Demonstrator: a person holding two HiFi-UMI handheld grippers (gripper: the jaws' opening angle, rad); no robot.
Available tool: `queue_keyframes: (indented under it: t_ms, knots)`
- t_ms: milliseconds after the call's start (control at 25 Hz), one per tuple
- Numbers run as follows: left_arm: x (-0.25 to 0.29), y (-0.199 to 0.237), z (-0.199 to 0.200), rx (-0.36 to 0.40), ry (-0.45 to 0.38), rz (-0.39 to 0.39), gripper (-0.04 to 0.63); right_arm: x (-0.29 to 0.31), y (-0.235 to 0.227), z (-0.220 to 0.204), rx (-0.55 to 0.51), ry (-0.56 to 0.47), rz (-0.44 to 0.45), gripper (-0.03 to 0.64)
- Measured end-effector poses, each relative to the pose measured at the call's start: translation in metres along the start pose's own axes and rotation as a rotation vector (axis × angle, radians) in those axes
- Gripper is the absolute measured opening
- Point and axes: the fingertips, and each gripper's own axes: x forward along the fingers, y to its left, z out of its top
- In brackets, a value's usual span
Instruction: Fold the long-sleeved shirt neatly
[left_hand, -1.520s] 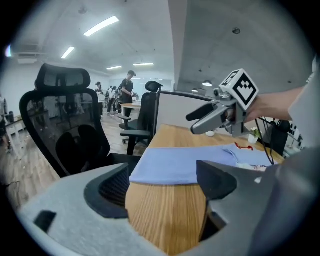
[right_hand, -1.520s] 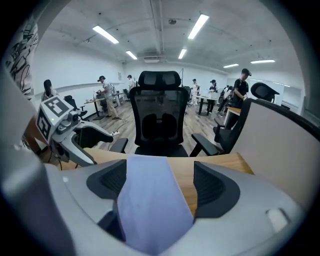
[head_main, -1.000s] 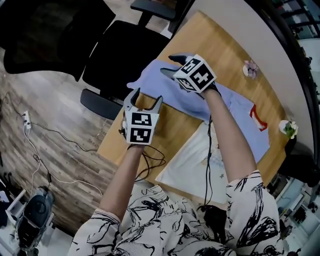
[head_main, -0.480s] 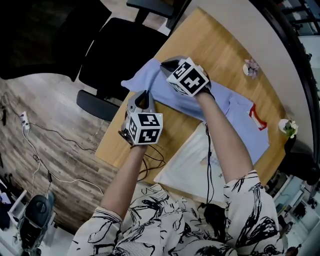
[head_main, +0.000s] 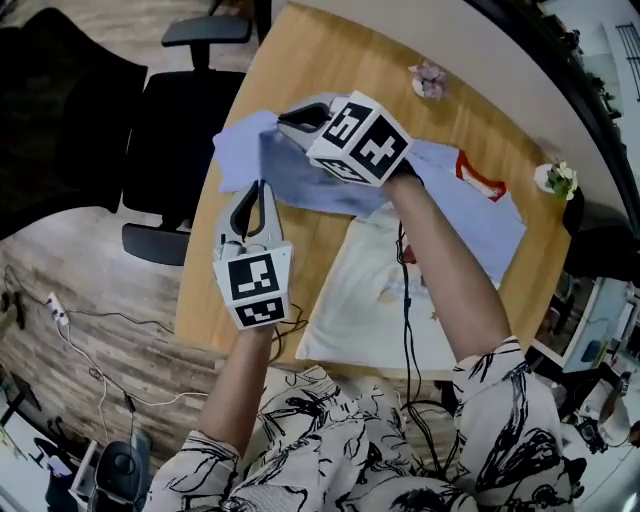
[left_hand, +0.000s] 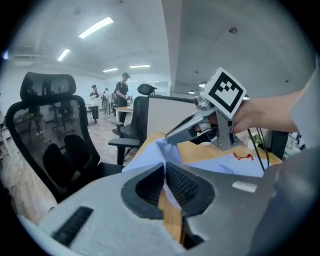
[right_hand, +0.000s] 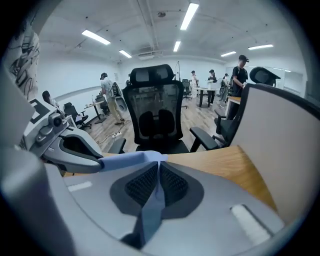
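Shirt (head_main: 490, 225), light blue, lies on table (head_main: 300, 60) with one edge pinched by both grippers. Left gripper (head_main: 259, 188) has its jaws closed tight on a thin fold of the shirt edge. The fabric is sandwiched between the pads and runs out ahead of the tips toward right gripper (head_main: 287, 118). Right gripper jaws are also clamped on the shirt edge, with a strip of fabric coming out both in front of and behind the pads. Fabric spans between the two sets of jaws, up off the table. Rest of shirt trails behind the right jaws, flat on the table, with a red mark at its far end. White cloth (head_main: 350, 310) lies on the table behind both jaws, between the forearms, touching the shirt. Chair (head_main: 185, 115) sits beyond the jaw tips, past the table edge.
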Motion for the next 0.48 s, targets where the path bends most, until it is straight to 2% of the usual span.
queue_keyframes:
  t_ms: [200, 480]
  knots:
    - [-0.023, -0.074, 0.045, 0.062, -0.112, -0.035, 0.021, -0.090, -0.007, -0.012, 0.021, -0.091, -0.015, 0.025]
    - [-0.051, -0.170, 0.078, 0.133, -0.181, -0.079, 0.021, -0.196, -0.015, -0.043, 0.055, -0.193, -0.075, 0.025]
